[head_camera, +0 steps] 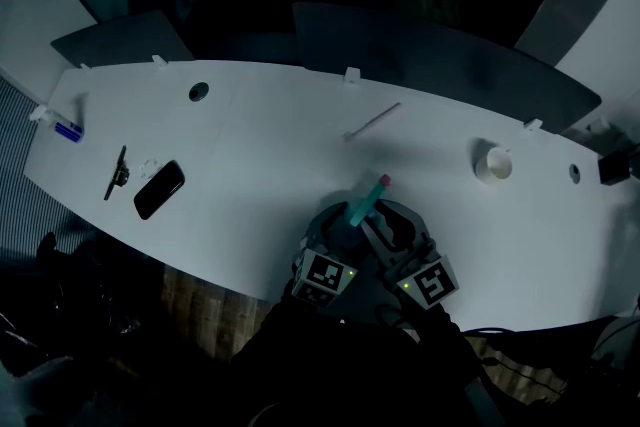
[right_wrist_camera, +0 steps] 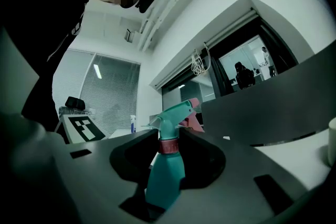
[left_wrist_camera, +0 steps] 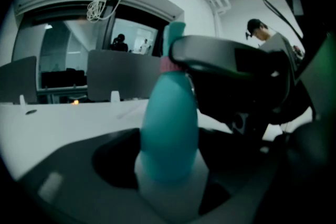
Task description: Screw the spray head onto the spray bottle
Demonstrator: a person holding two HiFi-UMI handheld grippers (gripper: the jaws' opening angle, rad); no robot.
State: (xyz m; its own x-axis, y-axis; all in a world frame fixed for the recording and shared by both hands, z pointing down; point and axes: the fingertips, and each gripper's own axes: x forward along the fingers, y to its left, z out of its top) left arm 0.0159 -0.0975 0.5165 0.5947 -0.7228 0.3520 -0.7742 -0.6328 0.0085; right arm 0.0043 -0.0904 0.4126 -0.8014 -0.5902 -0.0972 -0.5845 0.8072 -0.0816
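Observation:
A teal spray bottle (head_camera: 358, 207) with its teal spray head (head_camera: 381, 182) and a pink collar stands tilted above the near edge of the white table (head_camera: 260, 145), between my two grippers. My left gripper (left_wrist_camera: 168, 165) is shut on the bottle's rounded body (left_wrist_camera: 170, 123). My right gripper (right_wrist_camera: 165, 186) comes in from the right, its jaws closed around the neck by the pink collar (right_wrist_camera: 168, 146). The trigger head (right_wrist_camera: 176, 113) sticks up above those jaws. In the head view the left gripper (head_camera: 340, 227) and the right gripper (head_camera: 388, 227) sit side by side.
A black phone (head_camera: 159, 189) and a black clip-like tool (head_camera: 117, 173) lie at the left. A thin white rod (head_camera: 372, 122) lies in the middle and a white cup (head_camera: 493, 163) stands at the right. A small blue-tipped item (head_camera: 62, 127) lies at the far left edge.

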